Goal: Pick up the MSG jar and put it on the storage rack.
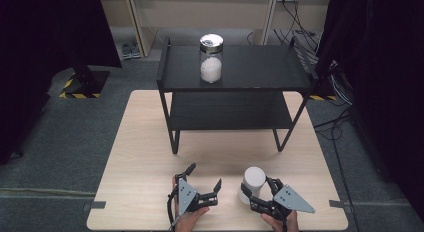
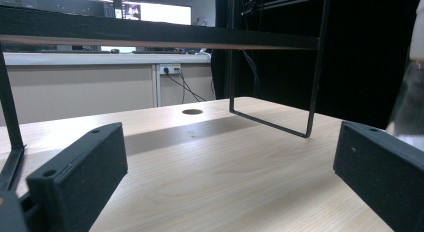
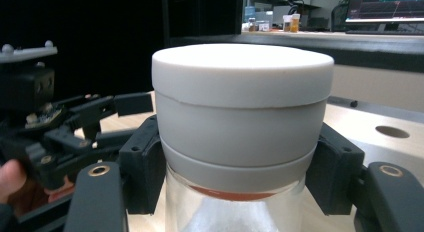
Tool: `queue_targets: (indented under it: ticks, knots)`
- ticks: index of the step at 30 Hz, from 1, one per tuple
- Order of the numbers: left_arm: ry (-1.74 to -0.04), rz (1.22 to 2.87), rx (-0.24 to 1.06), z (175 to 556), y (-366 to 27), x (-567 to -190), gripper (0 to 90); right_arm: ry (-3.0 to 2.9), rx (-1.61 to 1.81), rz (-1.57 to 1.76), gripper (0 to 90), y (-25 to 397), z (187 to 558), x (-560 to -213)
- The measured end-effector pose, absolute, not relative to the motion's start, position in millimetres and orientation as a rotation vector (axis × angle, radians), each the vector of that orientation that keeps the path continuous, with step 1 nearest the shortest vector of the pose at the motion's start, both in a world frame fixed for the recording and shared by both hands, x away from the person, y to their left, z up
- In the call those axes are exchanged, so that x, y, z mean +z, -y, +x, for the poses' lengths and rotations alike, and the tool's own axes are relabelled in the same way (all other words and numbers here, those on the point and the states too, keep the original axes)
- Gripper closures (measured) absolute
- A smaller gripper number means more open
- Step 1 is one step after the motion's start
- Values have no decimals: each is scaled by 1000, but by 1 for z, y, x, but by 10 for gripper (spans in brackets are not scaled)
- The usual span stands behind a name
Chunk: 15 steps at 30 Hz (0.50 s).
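A clear jar with a wide white lid (image 1: 253,178) stands near the table's front edge. My right gripper (image 1: 256,192) is shut on the white-lidded jar (image 3: 242,122), its jaws pressing both sides just under the lid. My left gripper (image 1: 204,176) sits to the jar's left, open, with nothing between its jaws (image 2: 220,177). A second glass jar with a silver lid (image 1: 211,57) holding white material stands on the top of the black shelf rack (image 1: 260,79) at the far side of the table.
The rack's lower shelf (image 1: 230,112) is bare and its thin metal legs (image 1: 174,142) stand on the light wood table (image 1: 135,152). A small round hole (image 2: 192,112) shows in the tabletop. Dark curtains flank both sides.
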<state>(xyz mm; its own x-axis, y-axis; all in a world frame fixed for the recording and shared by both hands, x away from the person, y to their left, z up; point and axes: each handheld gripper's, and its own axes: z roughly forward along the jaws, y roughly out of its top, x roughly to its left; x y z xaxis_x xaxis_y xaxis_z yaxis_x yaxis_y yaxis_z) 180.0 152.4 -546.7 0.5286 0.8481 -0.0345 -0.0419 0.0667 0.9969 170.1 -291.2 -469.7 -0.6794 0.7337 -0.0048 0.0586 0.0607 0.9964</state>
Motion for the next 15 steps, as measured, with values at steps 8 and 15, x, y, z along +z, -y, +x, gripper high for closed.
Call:
queue_targets:
  ticks: [8,15]
  knots:
    - [-779,1342,785,180,-152,-547,2,-1806,1669,760,346,296,178,-442]
    - [-779,1342,785,180,-152,-547,2,-1805,1695,751,346,299,189,-412]
